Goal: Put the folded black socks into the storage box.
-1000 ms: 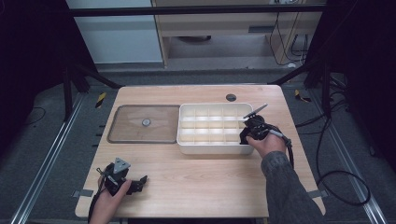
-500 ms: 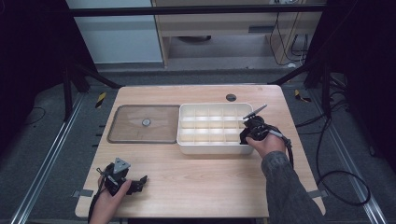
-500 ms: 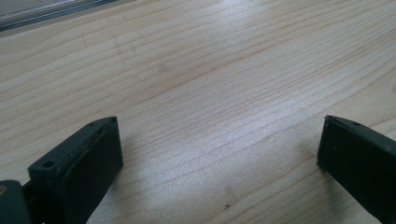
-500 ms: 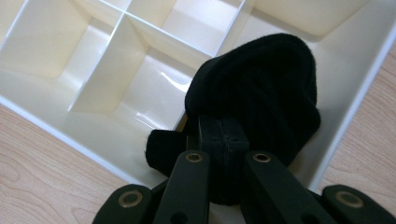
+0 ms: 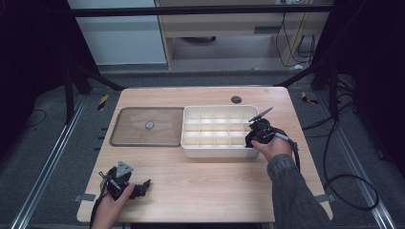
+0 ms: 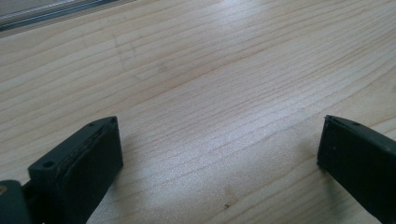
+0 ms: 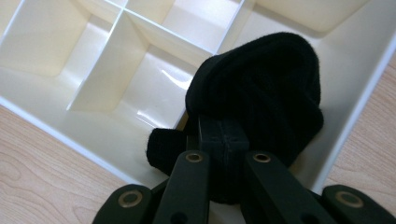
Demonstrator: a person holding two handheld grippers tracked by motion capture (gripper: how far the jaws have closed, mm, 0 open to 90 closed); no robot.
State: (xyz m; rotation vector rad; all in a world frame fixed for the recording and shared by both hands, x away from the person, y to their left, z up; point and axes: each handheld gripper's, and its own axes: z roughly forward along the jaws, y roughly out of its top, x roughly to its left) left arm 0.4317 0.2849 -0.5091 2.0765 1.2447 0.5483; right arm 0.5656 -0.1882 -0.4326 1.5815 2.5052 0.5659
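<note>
Clearly the right gripper (image 7: 223, 140), clamped on the black cloth (image 7: 261, 93) over the tray (image 7: 42, 119), could snag a divider; left gripper (image 6: 219, 154) gapes empty.

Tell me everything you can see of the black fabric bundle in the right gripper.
The black fabric bundle looks like soft, ribbed knit cloth, rolled or balled into a rounded lump with a small flap sticking out at its lower left. The right gripper is shut on it, jaws pinched together on its near side. It hangs over a corner compartment of the cream divided tray; whether it rests on the floor is unclear.
</note>
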